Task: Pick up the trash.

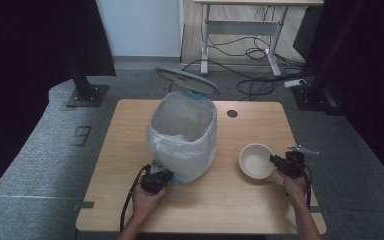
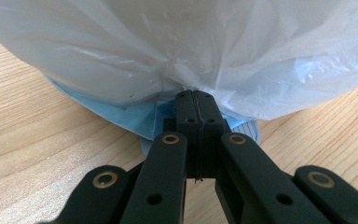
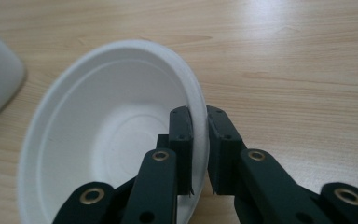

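Left claw (image 2: 196, 100): jaws pressed together, pinching a fold of the white bag (image 1: 182, 145) low on the near side of the bin.
Right claw (image 3: 198, 116): grasping the white bowl (image 3: 107, 135) by its rim, one jaw inside, one outside.
Bowl position: right half of the worktop (image 1: 220, 200), just beside the bin, mouth facing up, slightly tilted.
Bin: upright at worktop centre, lid (image 1: 187, 81) raised at the back.
Open room: bare wood near the front edge and beyond the bowl to the right.

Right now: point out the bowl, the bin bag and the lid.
bowl (image 3: 102, 121), right gripper view, inner wall.
bin bag (image 1: 180, 142), high view, front outer face.
lid (image 1: 186, 80), high view, grey top surface.
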Motion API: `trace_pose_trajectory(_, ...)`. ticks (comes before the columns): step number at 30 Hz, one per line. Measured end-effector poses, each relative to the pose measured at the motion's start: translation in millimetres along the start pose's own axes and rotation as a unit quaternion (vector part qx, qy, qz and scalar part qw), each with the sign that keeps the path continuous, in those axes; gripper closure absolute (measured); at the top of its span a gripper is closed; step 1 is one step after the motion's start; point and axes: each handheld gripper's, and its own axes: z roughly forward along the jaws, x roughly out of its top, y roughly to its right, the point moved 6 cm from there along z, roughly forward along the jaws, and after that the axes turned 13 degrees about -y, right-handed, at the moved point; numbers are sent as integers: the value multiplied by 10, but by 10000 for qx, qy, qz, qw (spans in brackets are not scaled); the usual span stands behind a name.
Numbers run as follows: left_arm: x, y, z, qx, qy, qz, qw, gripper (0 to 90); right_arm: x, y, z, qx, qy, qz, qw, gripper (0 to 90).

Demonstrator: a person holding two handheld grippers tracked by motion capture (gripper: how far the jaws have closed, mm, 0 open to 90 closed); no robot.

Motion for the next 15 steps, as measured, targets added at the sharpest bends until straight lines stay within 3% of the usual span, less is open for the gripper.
trace_pose_trajectory(2, 0, 1, 0, 10, 1, 3, 10000, 900, -37, -9, -55, 179, 97, 67, 9998, 820)
trace_pose_trajectory(6, 0, 1, 0, 9, 2, 5, 10000, 900, -46, -14, -110, 298, 182, 101, 9993, 825)
trace_pose_trajectory(15, -1, -3, -1, -17, 4, 0, 10000, 900, -5, -7, -299, 435, 520, 139, 9976, 830)
